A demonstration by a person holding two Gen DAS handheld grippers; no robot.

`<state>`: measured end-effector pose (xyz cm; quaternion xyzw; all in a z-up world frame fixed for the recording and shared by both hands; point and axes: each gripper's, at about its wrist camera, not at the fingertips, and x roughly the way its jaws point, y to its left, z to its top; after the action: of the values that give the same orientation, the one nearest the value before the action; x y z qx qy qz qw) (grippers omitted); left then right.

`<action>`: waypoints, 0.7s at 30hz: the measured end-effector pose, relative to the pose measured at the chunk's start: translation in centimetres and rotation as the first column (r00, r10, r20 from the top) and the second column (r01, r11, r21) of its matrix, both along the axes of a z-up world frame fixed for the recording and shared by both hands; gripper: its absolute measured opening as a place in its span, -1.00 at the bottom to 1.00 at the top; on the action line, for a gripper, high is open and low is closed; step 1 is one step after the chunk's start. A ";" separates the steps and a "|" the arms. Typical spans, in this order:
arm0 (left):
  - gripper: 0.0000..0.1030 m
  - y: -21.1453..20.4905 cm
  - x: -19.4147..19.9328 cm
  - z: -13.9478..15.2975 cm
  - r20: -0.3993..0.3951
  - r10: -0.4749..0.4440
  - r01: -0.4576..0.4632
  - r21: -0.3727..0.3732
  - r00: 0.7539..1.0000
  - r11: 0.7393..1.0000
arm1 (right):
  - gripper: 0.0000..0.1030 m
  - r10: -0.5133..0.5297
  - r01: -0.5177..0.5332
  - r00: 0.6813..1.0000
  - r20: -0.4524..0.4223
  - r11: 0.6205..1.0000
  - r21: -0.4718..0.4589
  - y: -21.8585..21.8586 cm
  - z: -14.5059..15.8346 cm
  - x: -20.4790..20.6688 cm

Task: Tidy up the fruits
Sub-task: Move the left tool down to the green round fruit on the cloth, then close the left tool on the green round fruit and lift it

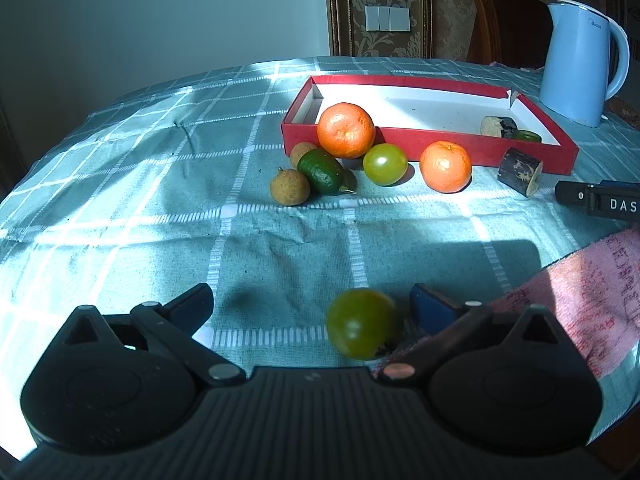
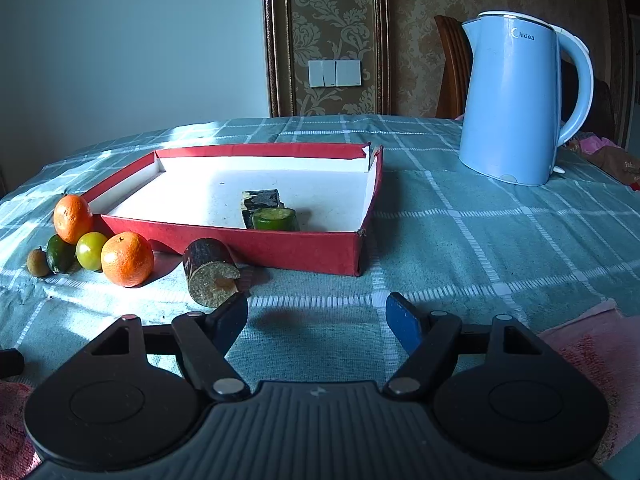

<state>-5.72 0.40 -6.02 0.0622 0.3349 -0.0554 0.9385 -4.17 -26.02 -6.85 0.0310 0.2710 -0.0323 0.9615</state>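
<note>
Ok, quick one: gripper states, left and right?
Left gripper: jaws open, holding nothing; a green tomato lies between them, ungripped.
Right gripper: jaws open, holding nothing.

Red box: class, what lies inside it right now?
Inside the red box lie two cut pieces near its front wall: a dark piece and a green piece in front of it. The front wall hides their bottoms. The rest shows bare white floor.
</note>
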 end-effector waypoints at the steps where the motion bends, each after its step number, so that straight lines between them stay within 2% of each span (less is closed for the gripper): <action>1: 1.00 0.1 0.0 0.0 -0.002 0.003 -0.003 -0.006 1.000 1.000 | 0.48 0.001 -0.001 1.000 0.001 1.000 0.000 0.0 0.0 0.0; 4: 1.00 0.3 0.2 -0.1 -0.015 0.014 -0.014 -0.029 1.000 0.999 | 0.48 0.000 0.000 1.000 0.001 1.000 0.002 0.0 0.0 0.0; 10: 1.00 0.3 0.1 -0.1 -0.011 0.009 -0.009 -0.025 1.000 1.000 | 0.48 0.009 -0.009 1.000 0.006 1.000 -0.007 0.3 0.0 -0.1; 14: 1.00 0.7 -0.1 -0.4 -0.001 0.020 -0.020 -0.065 1.000 0.998 | 0.48 0.010 -0.010 1.000 0.007 1.000 -0.005 0.3 0.0 -0.2; 18: 1.00 0.1 -0.6 -0.2 0.019 0.003 -0.002 -0.022 1.000 1.000 | 0.48 0.012 -0.012 1.000 -0.011 1.000 -0.007 0.3 -0.1 0.1; 21: 1.00 -0.2 -0.8 -0.3 0.017 -0.023 0.024 -0.029 1.000 0.999 | 0.53 0.017 -0.017 1.000 -0.017 1.000 -0.007 0.3 -0.1 0.4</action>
<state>-6.56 0.25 -6.28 0.0531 0.3254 -0.0707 0.9414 -3.82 -25.68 -6.94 0.0253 0.2793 -0.0255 0.9595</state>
